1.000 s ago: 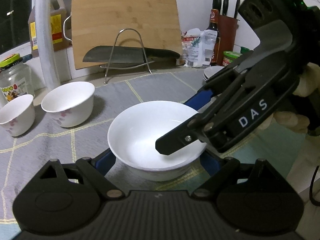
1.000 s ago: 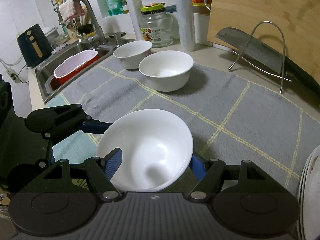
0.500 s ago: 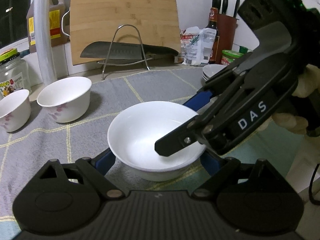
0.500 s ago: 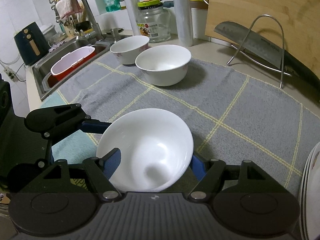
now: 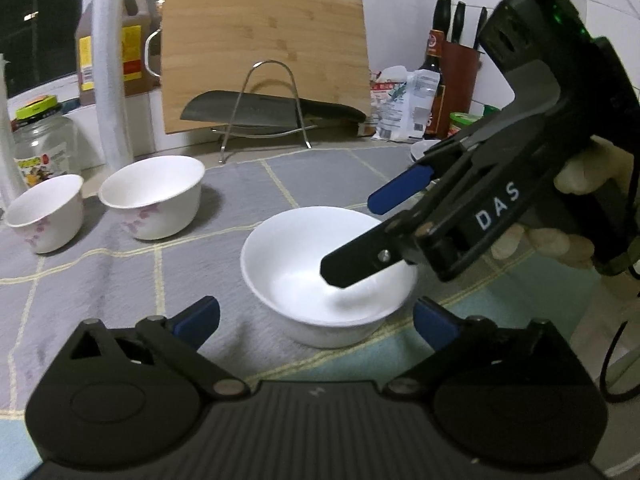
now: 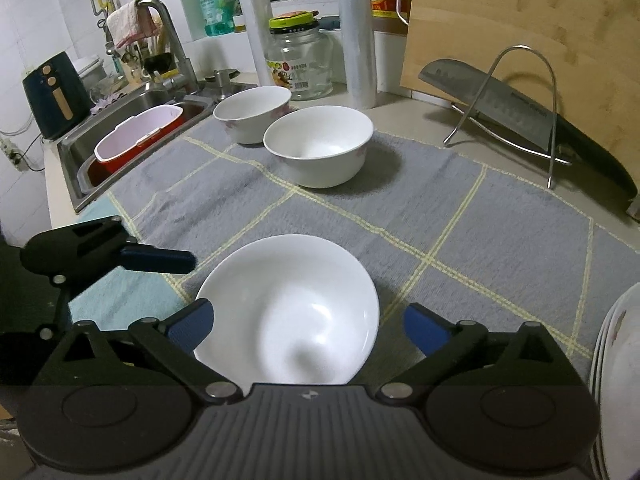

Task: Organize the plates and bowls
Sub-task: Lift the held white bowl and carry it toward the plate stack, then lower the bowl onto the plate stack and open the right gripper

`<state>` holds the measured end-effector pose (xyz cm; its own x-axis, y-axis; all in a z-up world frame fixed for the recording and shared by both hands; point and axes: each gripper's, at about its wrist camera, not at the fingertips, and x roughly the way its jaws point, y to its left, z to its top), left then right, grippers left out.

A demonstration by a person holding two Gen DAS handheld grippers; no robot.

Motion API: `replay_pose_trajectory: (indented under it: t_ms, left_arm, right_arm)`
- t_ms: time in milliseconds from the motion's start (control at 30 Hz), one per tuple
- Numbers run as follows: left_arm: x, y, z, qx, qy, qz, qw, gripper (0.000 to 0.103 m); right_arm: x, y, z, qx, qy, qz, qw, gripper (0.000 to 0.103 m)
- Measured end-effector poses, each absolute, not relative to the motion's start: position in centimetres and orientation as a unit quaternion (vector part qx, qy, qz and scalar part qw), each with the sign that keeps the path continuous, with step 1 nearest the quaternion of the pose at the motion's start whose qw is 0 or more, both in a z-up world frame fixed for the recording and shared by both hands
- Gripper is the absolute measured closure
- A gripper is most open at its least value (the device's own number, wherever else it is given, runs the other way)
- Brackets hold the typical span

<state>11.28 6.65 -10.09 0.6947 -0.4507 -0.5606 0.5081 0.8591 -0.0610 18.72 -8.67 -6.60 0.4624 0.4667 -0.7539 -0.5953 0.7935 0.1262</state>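
Plain white bowl (image 6: 288, 312) sits upright on the grey mat (image 6: 500, 248), dead ahead between both sets of fingers. Right gripper (image 6: 308, 328) jaws opening, pads clear of the rim; left gripper (image 5: 316, 322) likewise. Round, no long axis. Right sits closer, one finger over the rim.

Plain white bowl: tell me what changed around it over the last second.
Both grippers let go of the plain white bowl. The left gripper and right gripper jaws are opening, their pads now clear of its rim. The bowl stays on the grey cloth; the two patterned bowls behind have not moved.
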Motion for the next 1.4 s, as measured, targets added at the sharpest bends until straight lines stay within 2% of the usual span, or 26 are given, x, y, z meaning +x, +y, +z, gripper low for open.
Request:
replay_pose_trajectory:
  t_ms: [667, 933, 1167, 1400]
  left_arm:
    - [12.5, 14.9, -8.8, 0.049, 0.269, -0.191, 0.943, 0.001]
    - [14.8, 15.1, -9.2, 0.042, 0.283, -0.142, 0.948, 0.001]
    - [16.5, 14.8, -9.0, -0.014, 0.319, -0.105, 0.942, 0.001]
    - [17.8, 13.1, -7.3, -0.002, 0.322, -0.076, 0.944, 0.001]
  right_arm:
    - [17.4, -4.8, -5.0, -0.097, 0.366, 0.255, 0.89, 0.0]
    - [17.9, -5.3, -4.3, -0.109, 0.348, 0.265, 0.892, 0.0]
    - [19.2, -6.6, -4.6, -0.13, 0.337, 0.291, 0.886, 0.0]
    - [20.8, -8.0, -4.7, -0.141, 0.321, 0.318, 0.881, 0.0]
